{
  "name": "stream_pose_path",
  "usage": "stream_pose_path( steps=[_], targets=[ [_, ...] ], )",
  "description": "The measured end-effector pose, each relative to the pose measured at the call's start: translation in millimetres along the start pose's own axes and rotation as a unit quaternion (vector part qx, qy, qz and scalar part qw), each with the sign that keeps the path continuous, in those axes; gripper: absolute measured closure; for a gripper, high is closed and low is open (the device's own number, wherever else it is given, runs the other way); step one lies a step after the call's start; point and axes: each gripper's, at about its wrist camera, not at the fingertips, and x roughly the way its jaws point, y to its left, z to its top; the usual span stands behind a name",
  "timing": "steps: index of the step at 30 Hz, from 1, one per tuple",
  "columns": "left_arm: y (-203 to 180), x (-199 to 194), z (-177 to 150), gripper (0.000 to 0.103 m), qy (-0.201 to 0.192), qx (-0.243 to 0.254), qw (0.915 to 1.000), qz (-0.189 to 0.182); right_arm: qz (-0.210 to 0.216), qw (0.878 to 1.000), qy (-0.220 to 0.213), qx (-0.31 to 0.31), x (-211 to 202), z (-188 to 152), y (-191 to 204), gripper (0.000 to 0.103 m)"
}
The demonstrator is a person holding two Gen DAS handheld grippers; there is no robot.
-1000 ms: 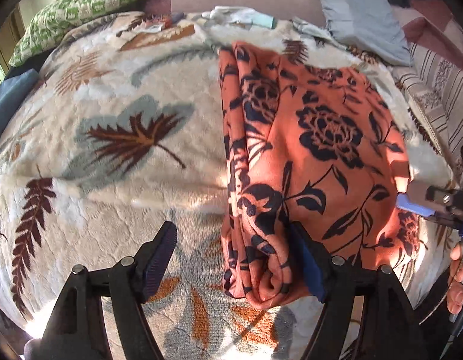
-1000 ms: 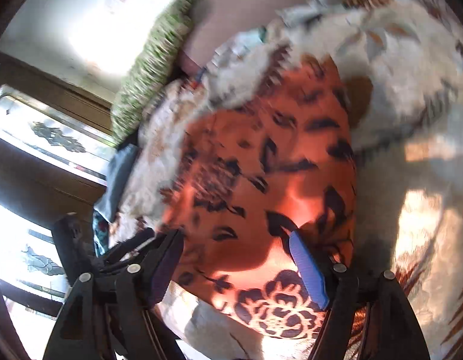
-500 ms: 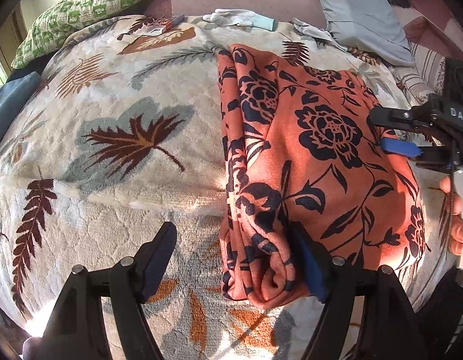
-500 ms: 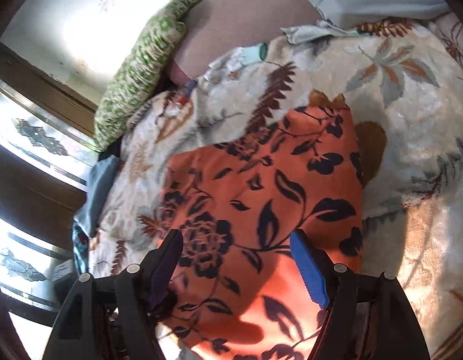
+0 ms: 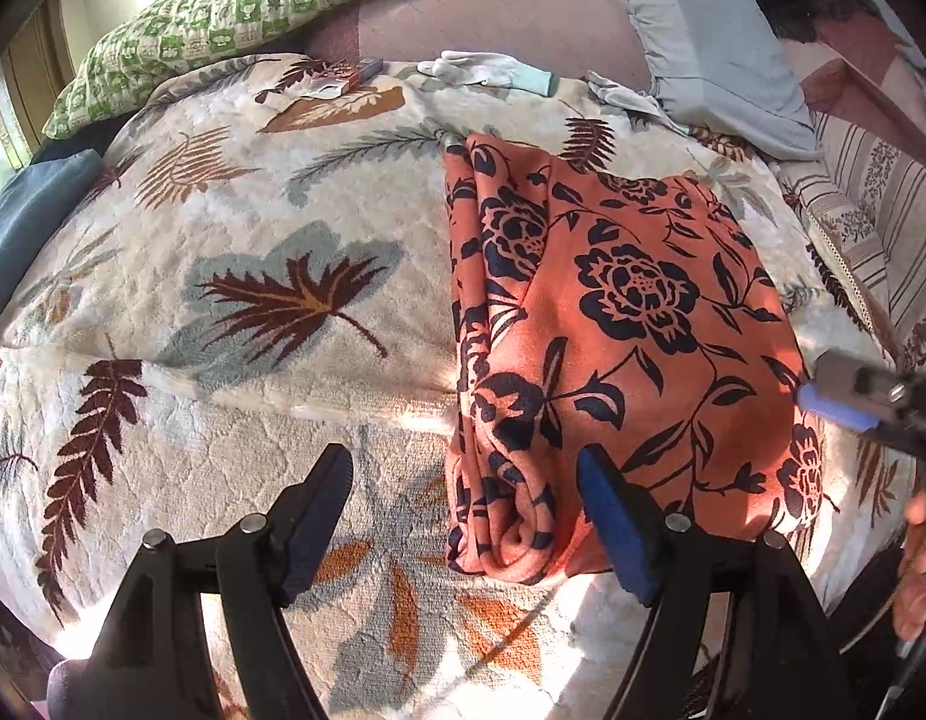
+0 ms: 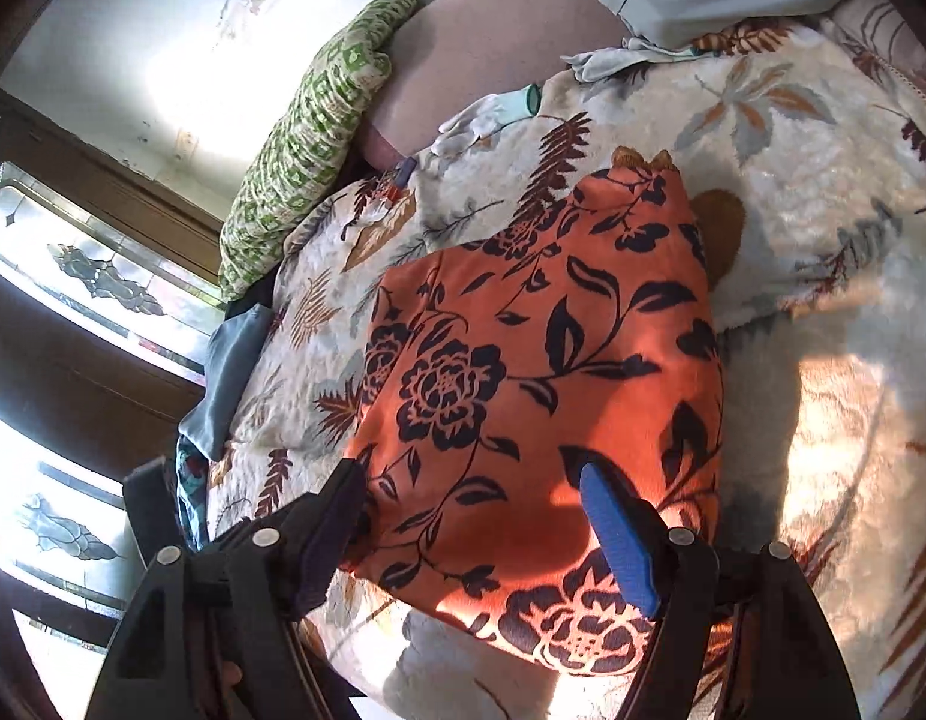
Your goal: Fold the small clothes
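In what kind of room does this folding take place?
Probably a bedroom: the orange floral garment lies on a bed's leaf-patterned blanket, with a green patterned pillow and a grey pillow at its far end.

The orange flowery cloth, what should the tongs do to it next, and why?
Probably close the left tongs on the near rolled edge of the orange flowery cloth. That bunched edge lies between the open tips, and the right tongs are open over the cloth too, gripping nothing.
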Motion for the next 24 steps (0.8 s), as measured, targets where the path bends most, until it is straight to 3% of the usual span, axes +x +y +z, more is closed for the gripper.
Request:
stream_pose_path(
  steps=[3, 6, 10, 15, 21, 24],
  targets=[
    [3, -10, -5, 0.025, -0.001, -0.003, 1.0, -0.001, -0.029, 0.999, 0.043, 0.014, 27, -12, -17, 0.025],
    [8, -21, -12, 0.025, -0.011, -0.003, 0.9998, 0.013, -0.02, 0.999, 0.031, 0.026, 23, -13, -17, 0.026],
    [9, -35, -18, 0.025, -0.024, -0.002, 0.9991, 0.034, -0.023, 1.0, -0.003, -0.006, 0, -19, 3, 0.026],
    [2, -51, -26, 0.025, -0.045, -0.004, 0.9979, 0.046, -0.099, 0.991, -0.069, -0.062, -29, -57, 24, 0.025],
    [-14, -62, -32, 0.024, -0.056, 0.008, 0.9973, 0.047, -0.184, 0.973, -0.086, -0.108, -40, -100, 33, 0.022],
    [-19, -65, -35, 0.024, -0.059, 0.014, 0.9973, 0.042, -0.207, 0.967, -0.092, -0.116, -47, -110, 34, 0.021]
  ],
)
